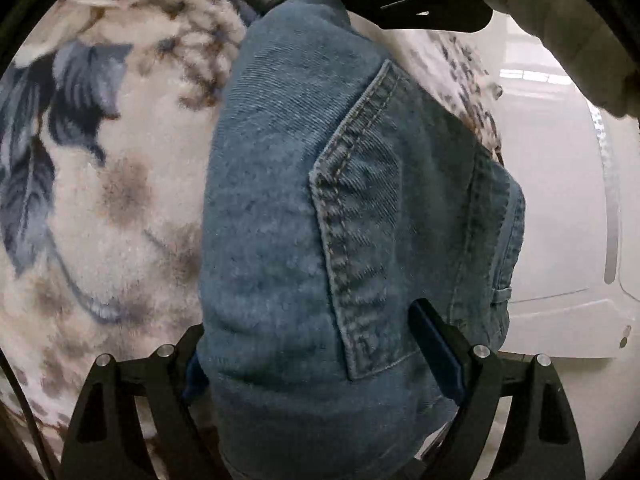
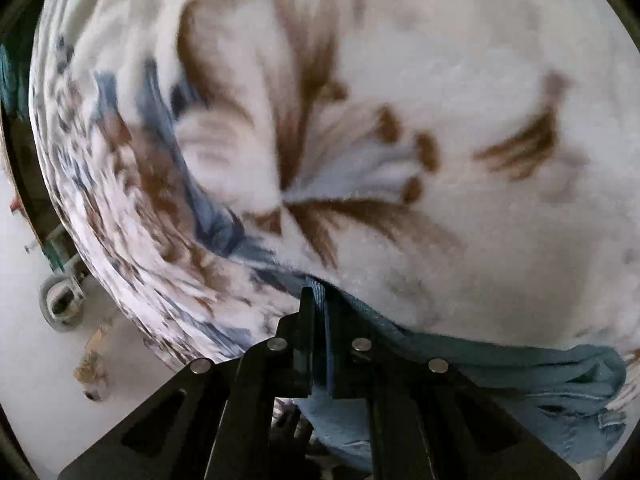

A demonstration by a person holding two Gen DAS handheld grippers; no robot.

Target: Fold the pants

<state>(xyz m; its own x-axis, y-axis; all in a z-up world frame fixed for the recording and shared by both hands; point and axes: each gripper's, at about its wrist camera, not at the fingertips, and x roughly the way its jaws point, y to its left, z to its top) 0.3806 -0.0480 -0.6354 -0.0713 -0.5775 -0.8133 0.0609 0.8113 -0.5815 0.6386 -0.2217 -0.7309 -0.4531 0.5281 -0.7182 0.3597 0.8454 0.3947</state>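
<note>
**Right gripper pinching denim, left gripper spread over folded jeans**

Right gripper (image 2: 320,320): jaws pressed together on a thin edge of the jeans (image 2: 520,372), fabric trailing right and below the fingers. Angled down at the floral blanket (image 2: 460,80); blanket edge off to the left, pale floor (image 2: 48,360) and a caster wheel (image 2: 60,300) beyond it.

Left gripper (image 1: 316,344): jaws wide, straddling the folded jeans (image 1: 280,200); left finger just beside the fold's edge, right finger (image 1: 436,344) over the denim; contact unclear. Bundle's long axis running straight ahead from the gripper, back pocket (image 1: 368,220) up. Blanket open to the left, white surface (image 1: 560,200) close on the right. Sleeve (image 1: 560,20) and the other gripper at the far end.
</note>
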